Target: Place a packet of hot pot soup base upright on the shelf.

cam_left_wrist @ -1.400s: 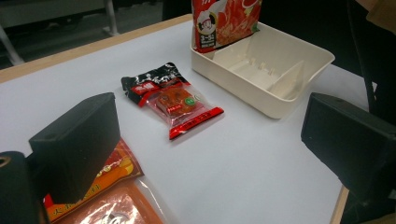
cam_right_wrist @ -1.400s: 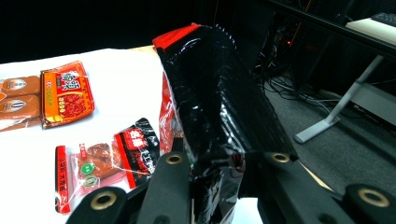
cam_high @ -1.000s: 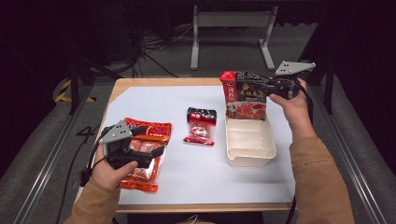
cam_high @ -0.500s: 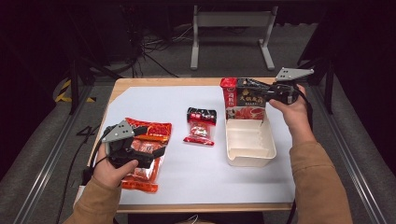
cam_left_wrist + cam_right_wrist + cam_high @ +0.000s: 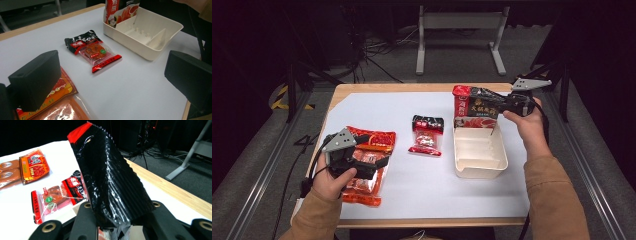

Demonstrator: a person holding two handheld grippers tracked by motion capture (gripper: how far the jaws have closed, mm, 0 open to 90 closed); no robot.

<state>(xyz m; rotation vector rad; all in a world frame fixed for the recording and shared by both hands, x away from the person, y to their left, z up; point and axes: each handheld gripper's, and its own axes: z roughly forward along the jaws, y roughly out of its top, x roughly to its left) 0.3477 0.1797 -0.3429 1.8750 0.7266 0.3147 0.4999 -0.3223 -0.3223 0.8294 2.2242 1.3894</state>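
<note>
Black-and-red foil marks the tall pouch (image 5: 475, 108), which now stands lower at the upper right of the high view than a moment ago, its bottom edge dipping into the far end of the cream tray (image 5: 479, 160). The right gripper (image 5: 499, 103) has been easing its jaws apart, yet the pouch sits between them and the pads seem to touch its crinkled back (image 5: 110, 182), so the drop-off looks close to done rather than finished. At the lower left, the left gripper (image 5: 379, 162) hovers with jaws wide apart over the flat orange packet (image 5: 364, 165), gripping nothing. By count: three snack packs in all, the third being the small packet (image 5: 426, 136) mid-table, plus one tray and two grippers on one white table (image 5: 432, 192).
</note>
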